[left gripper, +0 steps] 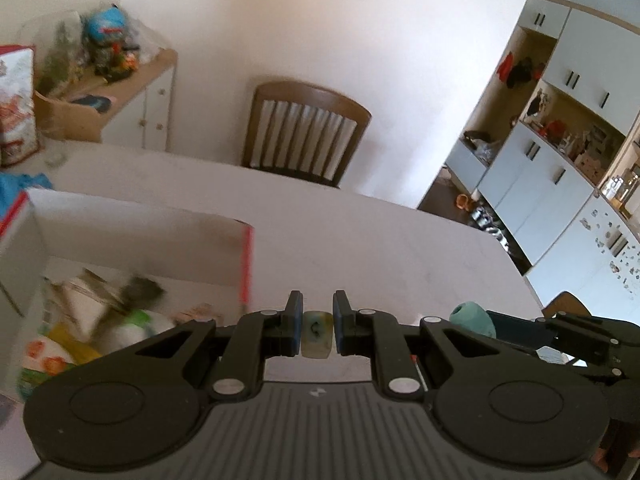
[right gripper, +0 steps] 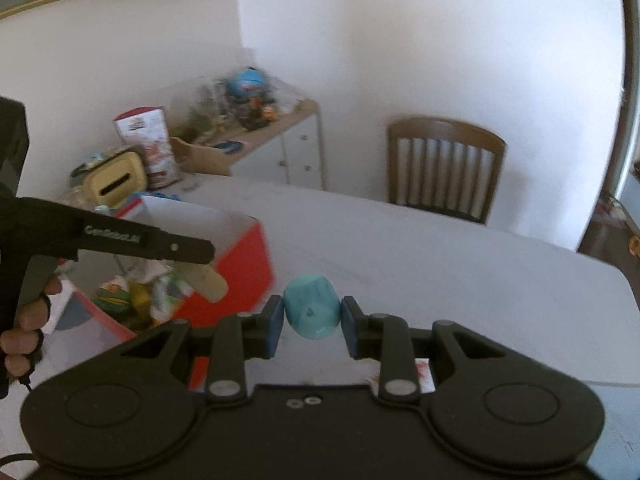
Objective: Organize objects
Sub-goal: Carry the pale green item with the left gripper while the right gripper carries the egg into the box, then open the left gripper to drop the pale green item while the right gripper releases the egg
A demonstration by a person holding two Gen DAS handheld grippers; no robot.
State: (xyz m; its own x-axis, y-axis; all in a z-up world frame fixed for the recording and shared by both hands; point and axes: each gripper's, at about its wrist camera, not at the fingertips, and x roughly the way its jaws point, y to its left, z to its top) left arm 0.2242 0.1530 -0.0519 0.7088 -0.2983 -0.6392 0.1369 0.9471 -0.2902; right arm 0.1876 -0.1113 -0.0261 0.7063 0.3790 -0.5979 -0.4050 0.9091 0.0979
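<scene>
Over the white worktop (right gripper: 440, 248), the red-sided box (right gripper: 240, 268) at near left is the likely goal, so the right tool (right gripper: 312, 322), pinching a teal egg-shaped toy (right gripper: 310, 312), and the left tool (left gripper: 317, 326), pinching a pale block (left gripper: 317, 334), should each clear the rim before releasing.

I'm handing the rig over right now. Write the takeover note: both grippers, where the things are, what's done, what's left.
Left gripper: shut on a small pale, yellowish-green block, held just right of the red-and-white box.
Right gripper: shut on a teal egg-shaped toy, held above the white table, right of the box.
Done: the box, open on the table's left part, already holds several packets and small items.
Left: both held pieces are not yet in the box; probably drop each in. Nothing else loose shows on the visible tabletop.
</scene>
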